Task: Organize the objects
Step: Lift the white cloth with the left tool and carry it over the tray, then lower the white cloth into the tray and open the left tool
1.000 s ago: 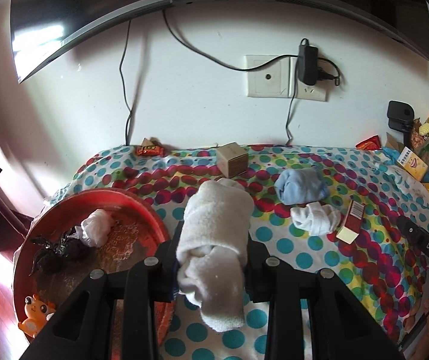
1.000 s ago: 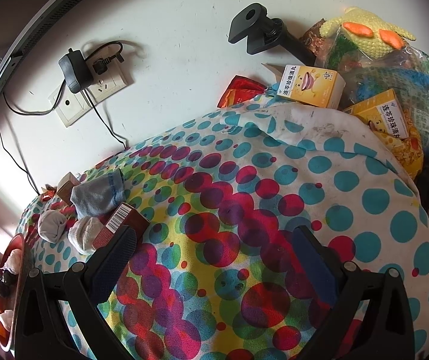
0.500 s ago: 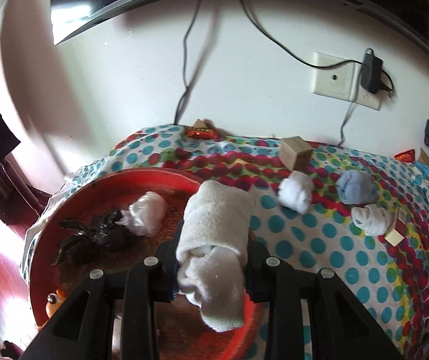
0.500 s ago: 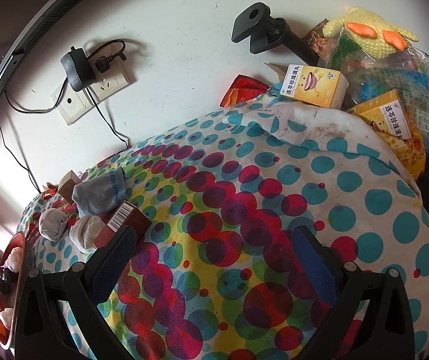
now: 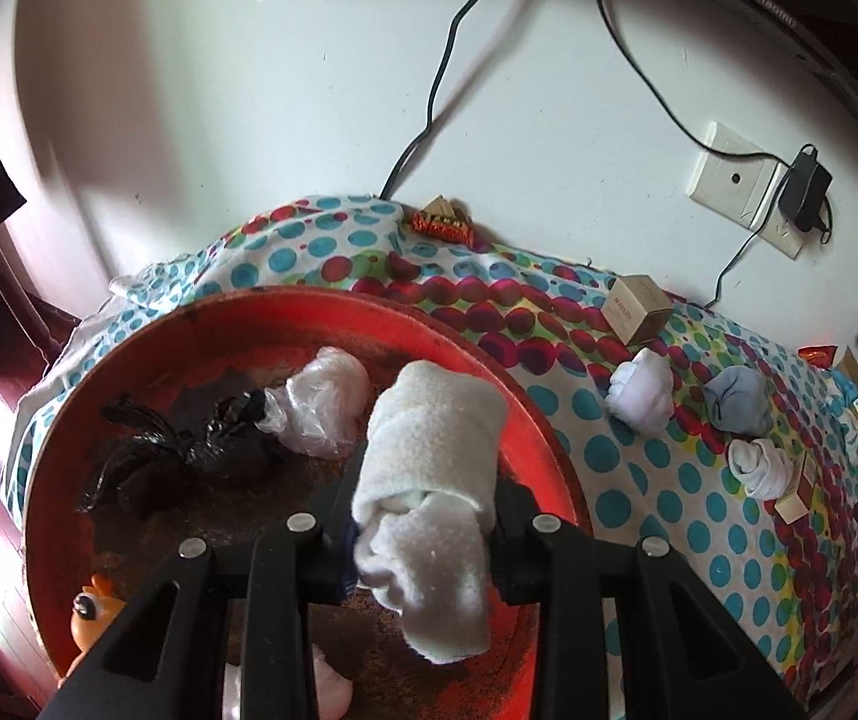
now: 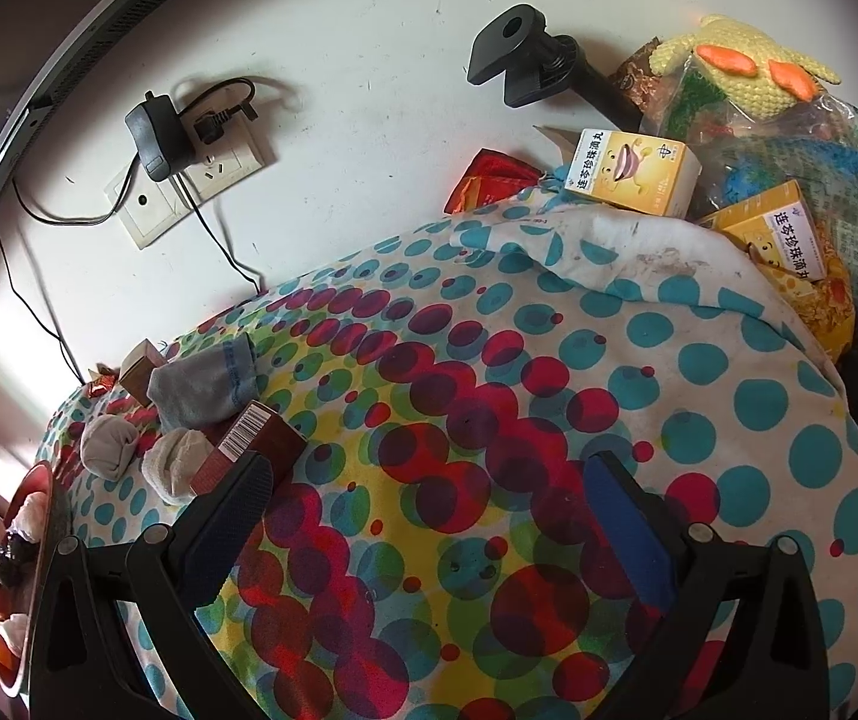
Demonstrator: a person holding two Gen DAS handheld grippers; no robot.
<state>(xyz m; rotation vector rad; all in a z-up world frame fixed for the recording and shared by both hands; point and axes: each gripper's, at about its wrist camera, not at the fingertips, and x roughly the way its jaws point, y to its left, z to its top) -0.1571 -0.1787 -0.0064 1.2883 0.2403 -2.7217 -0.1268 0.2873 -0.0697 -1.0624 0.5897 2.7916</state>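
Observation:
My left gripper is shut on a rolled white sock and holds it above the right part of a round red tray. The tray holds a black bag, a clear plastic bundle and an orange toy. On the dotted cloth lie a white sock ball, a blue-grey sock and another white sock. My right gripper is open and empty over the cloth; the same socks lie to its left.
A small brown box and a red wrapper sit near the wall. A red-brown carton lies by the right gripper's left finger. Yellow medicine boxes, a bag and a knitted toy crowd the far right. Cables hang from a wall socket.
My left gripper has carried the white sock leftward from above the cloth to above the red tray. The right gripper has stayed nearly still.

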